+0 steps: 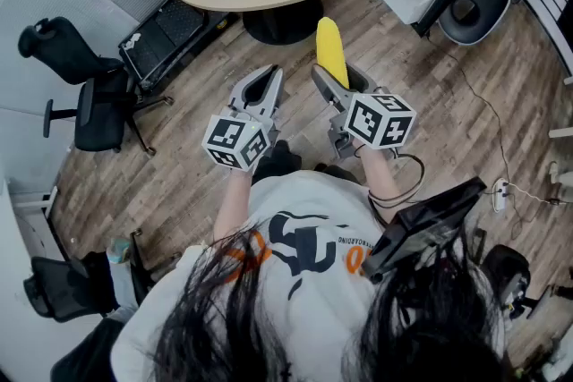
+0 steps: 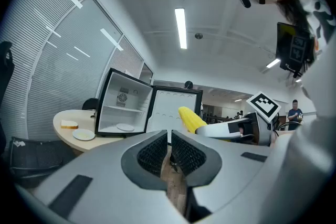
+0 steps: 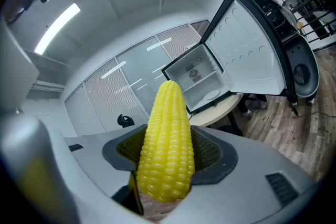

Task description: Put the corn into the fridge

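Our right gripper (image 3: 168, 157) was clamped on the corn (image 3: 167, 113), its pads squeezing the cob's thick lower half so that the tapered tip pointed ahead toward the fridge (image 3: 202, 78). That fridge stood on the round table (image 3: 220, 110) with its door (image 3: 252, 50) swung wide, ready, we judged, to take the cob. Our left gripper (image 2: 169, 152) hovered alongside with its jaws together on nothing, probably kept clear because the door needed no opening.
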Tool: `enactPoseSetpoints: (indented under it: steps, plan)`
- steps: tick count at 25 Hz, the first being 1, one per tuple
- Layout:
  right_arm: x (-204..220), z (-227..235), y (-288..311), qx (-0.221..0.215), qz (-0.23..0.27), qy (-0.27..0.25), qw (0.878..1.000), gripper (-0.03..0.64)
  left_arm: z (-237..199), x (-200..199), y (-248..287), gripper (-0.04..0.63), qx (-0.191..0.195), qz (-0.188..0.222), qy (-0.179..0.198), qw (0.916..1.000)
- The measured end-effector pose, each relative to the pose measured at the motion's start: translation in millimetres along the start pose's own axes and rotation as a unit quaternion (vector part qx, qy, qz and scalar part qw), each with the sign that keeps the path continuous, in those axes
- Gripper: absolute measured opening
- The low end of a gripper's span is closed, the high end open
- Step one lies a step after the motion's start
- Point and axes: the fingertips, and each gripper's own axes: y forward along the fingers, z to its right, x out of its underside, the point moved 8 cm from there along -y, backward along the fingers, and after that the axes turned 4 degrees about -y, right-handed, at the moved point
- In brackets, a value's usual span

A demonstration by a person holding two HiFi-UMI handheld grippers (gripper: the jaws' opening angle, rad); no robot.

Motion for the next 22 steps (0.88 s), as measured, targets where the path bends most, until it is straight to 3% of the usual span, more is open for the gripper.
enactPoseSetpoints:
  steps: [22]
  plan:
    - [-2.6, 25.3, 7.8, -0.006, -0.016, -0.005, 1.0, 0.261, -5.1, 9.9, 20.2, 0.02, -0.012, -0.013, 0.005, 0.9998]
